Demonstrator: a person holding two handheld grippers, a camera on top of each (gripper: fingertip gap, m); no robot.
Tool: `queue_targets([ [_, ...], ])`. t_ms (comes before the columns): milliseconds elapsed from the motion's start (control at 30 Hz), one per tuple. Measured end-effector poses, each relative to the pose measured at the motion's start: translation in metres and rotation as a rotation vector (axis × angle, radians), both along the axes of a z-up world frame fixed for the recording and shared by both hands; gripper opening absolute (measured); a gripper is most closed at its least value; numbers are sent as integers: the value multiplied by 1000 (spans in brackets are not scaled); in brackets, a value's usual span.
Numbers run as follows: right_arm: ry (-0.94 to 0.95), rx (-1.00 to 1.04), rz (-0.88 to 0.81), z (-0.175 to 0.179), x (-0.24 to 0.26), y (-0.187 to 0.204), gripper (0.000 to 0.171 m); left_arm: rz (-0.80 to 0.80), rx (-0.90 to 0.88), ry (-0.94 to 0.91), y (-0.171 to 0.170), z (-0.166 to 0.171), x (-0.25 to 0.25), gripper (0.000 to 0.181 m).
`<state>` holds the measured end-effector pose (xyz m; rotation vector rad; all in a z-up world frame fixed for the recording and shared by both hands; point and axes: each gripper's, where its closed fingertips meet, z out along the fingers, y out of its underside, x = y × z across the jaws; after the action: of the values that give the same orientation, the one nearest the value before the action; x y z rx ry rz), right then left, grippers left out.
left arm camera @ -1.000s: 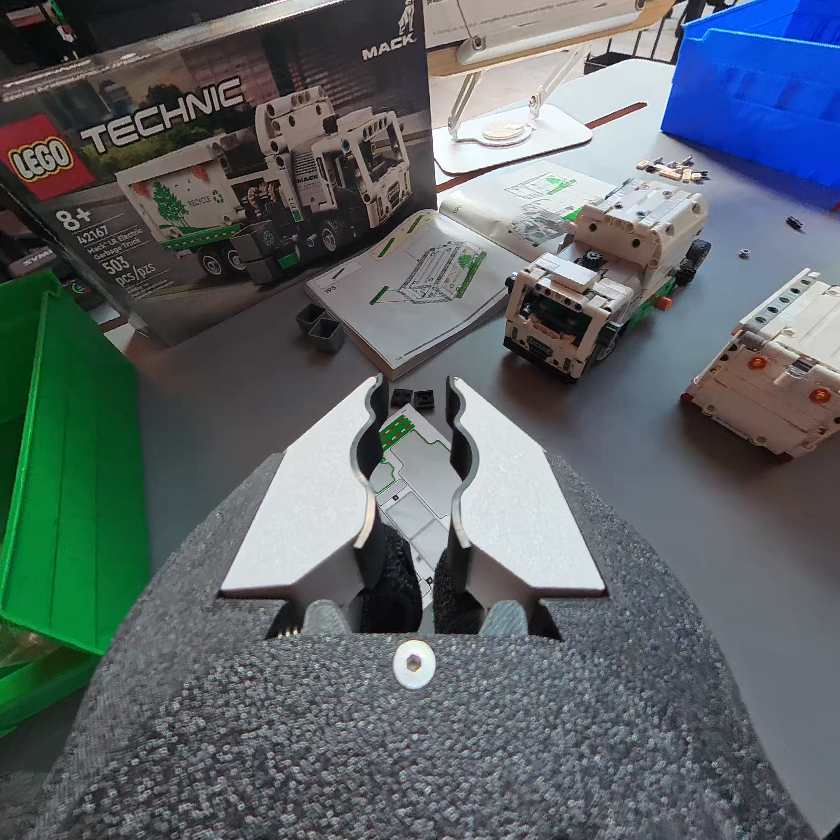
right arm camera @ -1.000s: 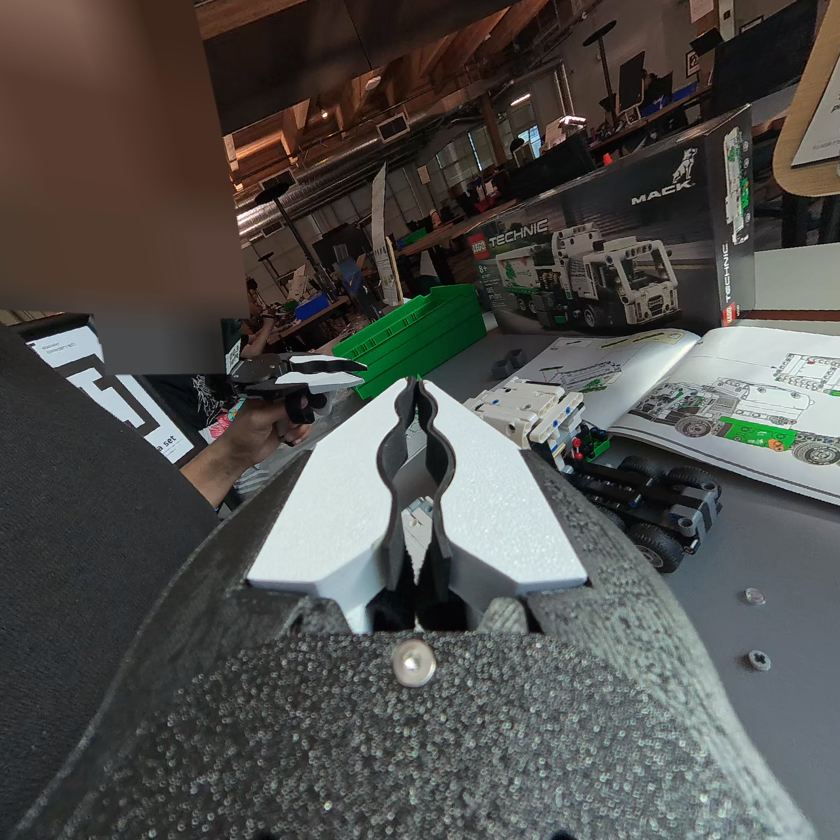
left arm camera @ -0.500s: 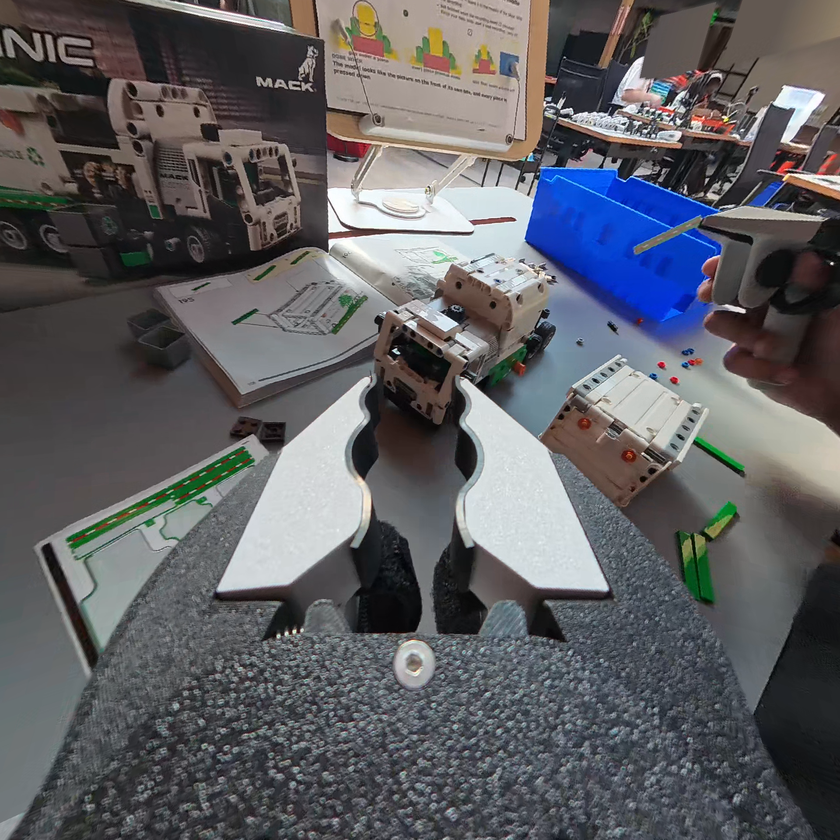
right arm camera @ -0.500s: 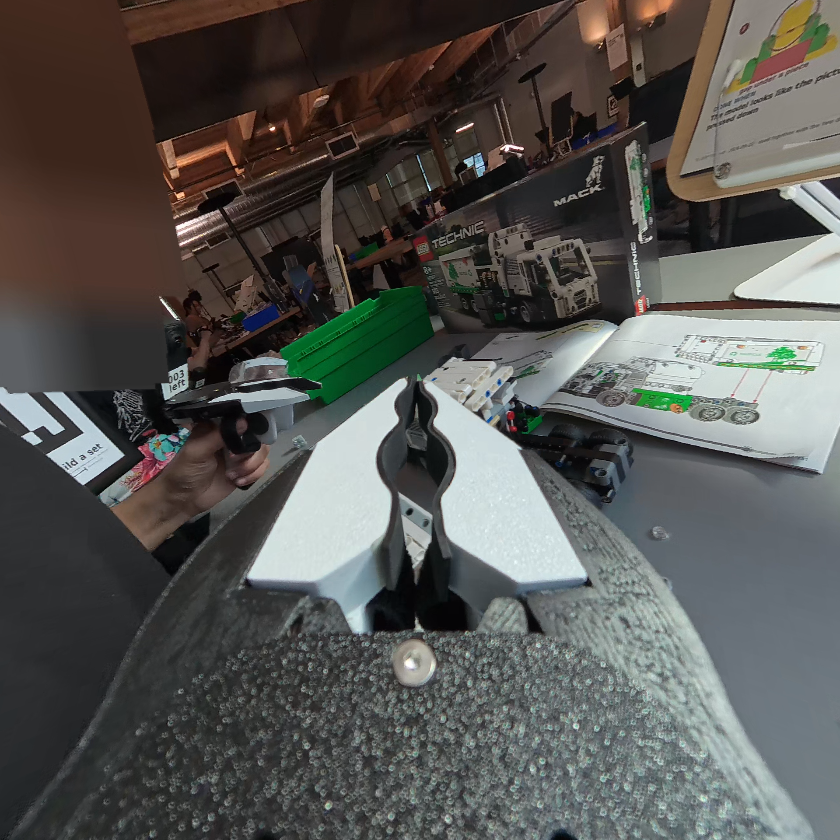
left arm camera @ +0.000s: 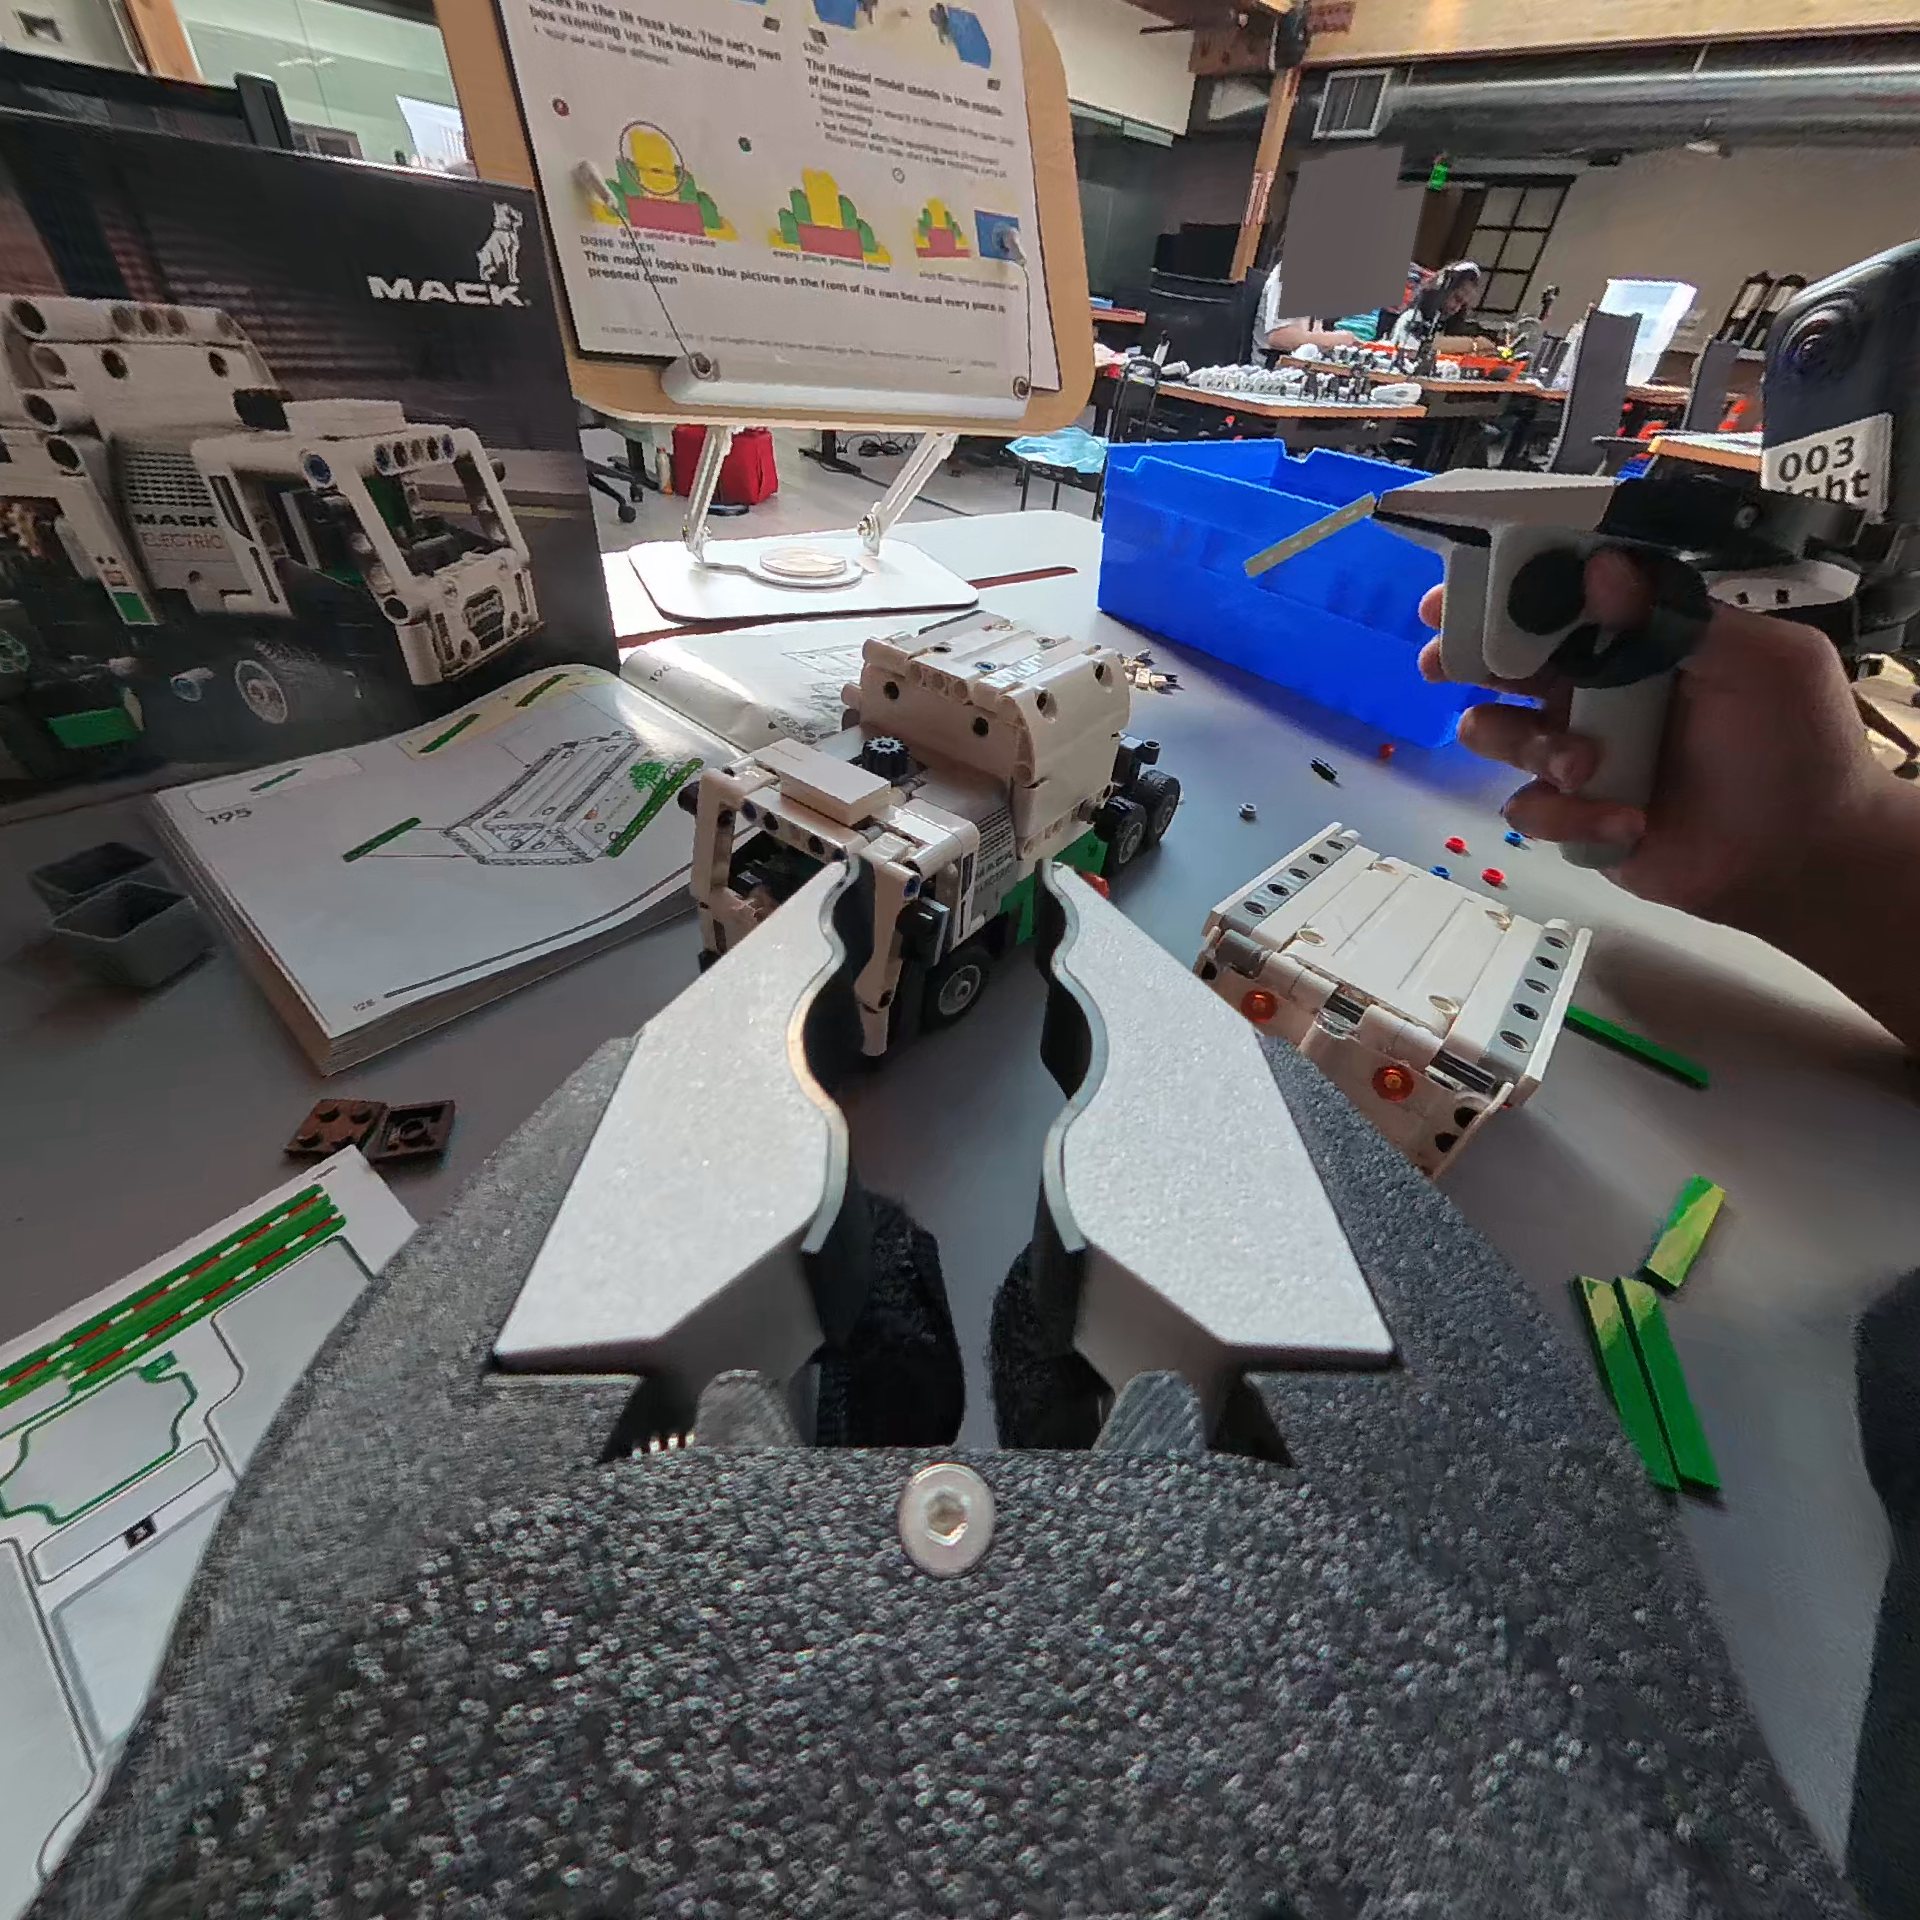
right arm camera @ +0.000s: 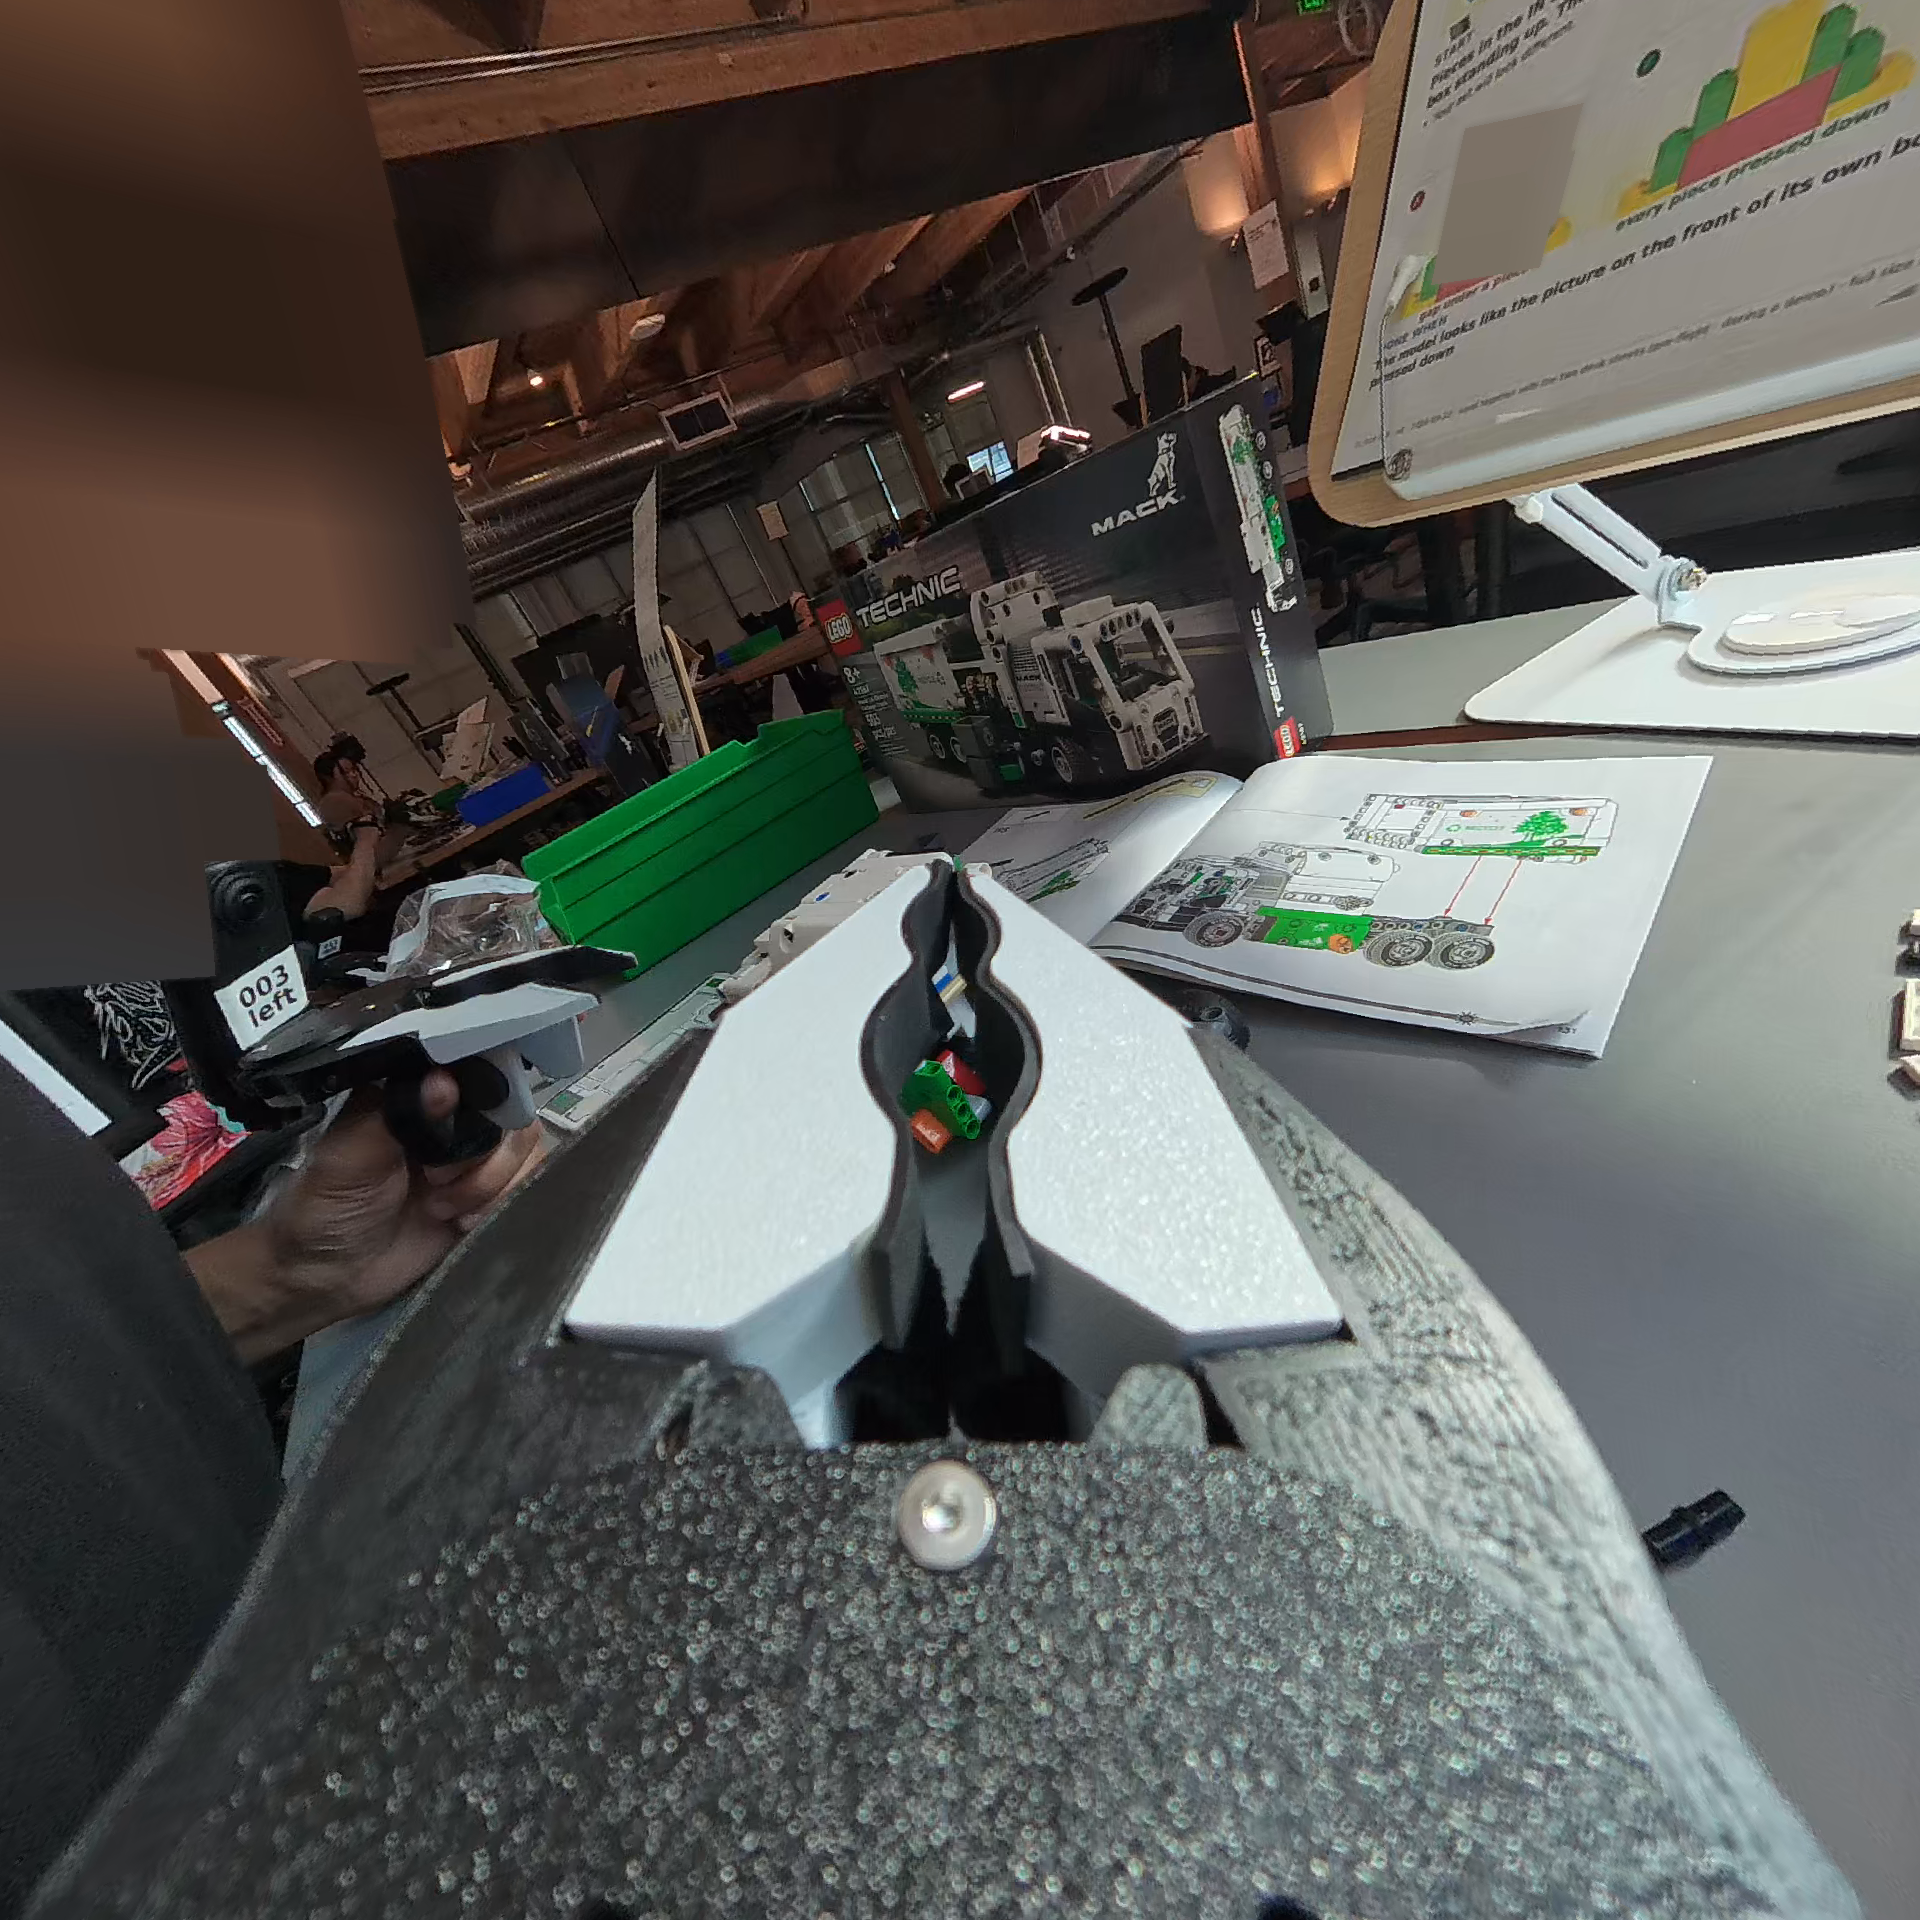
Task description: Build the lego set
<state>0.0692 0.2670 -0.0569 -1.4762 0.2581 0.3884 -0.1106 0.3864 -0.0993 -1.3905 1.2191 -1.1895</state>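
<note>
The white lego truck (left arm camera: 935, 790), cab and wheeled chassis, stands mid-table in the left wrist view. My left gripper (left arm camera: 945, 904) is open and empty, its tips just in front of the cab. A separate white truck body (left arm camera: 1382, 966) lies to the right. My right gripper (left arm camera: 1455, 509) hovers above it at the right, shut on a thin light strip (left arm camera: 1309, 535). In the right wrist view the right gripper (right arm camera: 951, 873) is shut, and the truck (right arm camera: 831, 914) is mostly hidden behind it.
The open booklet (left arm camera: 447, 831) lies before the set box (left arm camera: 260, 416). A blue bin (left arm camera: 1247, 582) is at the back right, a green bin (right arm camera: 707, 831) on the left side. Green strips (left arm camera: 1642, 1371), a sticker sheet (left arm camera: 135, 1382), dark plates (left arm camera: 374, 1127) and small loose parts lie about. The gap from one gripper's tips to the other's is roughly 25 centimetres.
My left gripper has swung from the sticker sheet toward the truck and come close to its cab. My right gripper has shifted over the truck, still shut.
</note>
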Motion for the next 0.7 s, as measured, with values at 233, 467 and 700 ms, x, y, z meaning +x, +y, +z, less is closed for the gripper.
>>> queue_targets([
  [233,35,-3,26,-2,0,1,0,8,-96,45,10,-9,7,27],
  [467,-29,-73,-51,-13,8,3,0,29,-178,60,20,-13,8,22],
  [700,-29,-72,-46,-13,7,4,0,46,-98,78,15,-14,9,16],
])
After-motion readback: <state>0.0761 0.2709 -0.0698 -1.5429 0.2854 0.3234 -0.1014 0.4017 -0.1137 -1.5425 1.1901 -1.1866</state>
